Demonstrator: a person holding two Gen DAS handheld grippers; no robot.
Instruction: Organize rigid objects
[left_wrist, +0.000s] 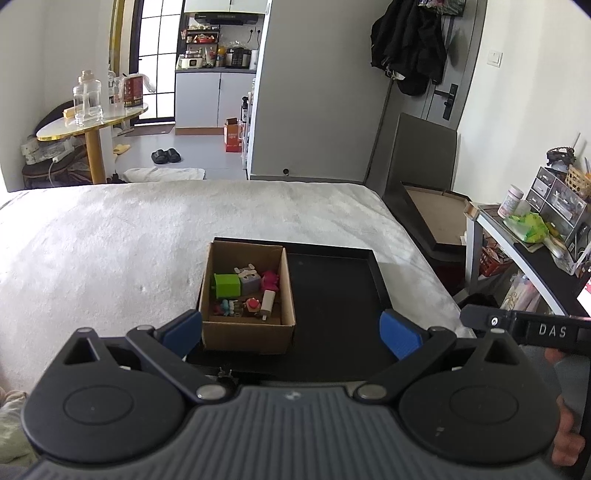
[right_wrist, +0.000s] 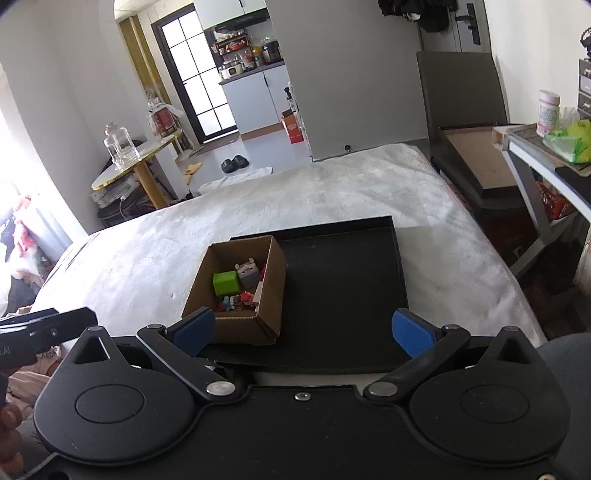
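Note:
A small open cardboard box (left_wrist: 221, 334) (right_wrist: 271, 295) stands in the left part of a black tray (left_wrist: 332, 295) (right_wrist: 340, 280) on the white bed. In the box lie several small toys: a green block (left_wrist: 227, 286) (right_wrist: 225, 282), a grey animal figure (left_wrist: 248, 278) (right_wrist: 246, 274), a pink figure (left_wrist: 270, 280), a cream stick-shaped piece (left_wrist: 267, 302) and small red and blue bits. My left gripper (left_wrist: 291, 330) is open and empty, just in front of the box. My right gripper (right_wrist: 303, 328) is open and empty, at the tray's near edge.
The white bed cover (left_wrist: 129, 236) spreads around the tray. A desk (left_wrist: 532, 251) with clutter stands right of the bed, and a flat brown board (left_wrist: 439, 218) leans beside it. A round table (left_wrist: 88, 125) with glass bottles stands far left. The right gripper's body (left_wrist: 528, 328) shows at the right edge.

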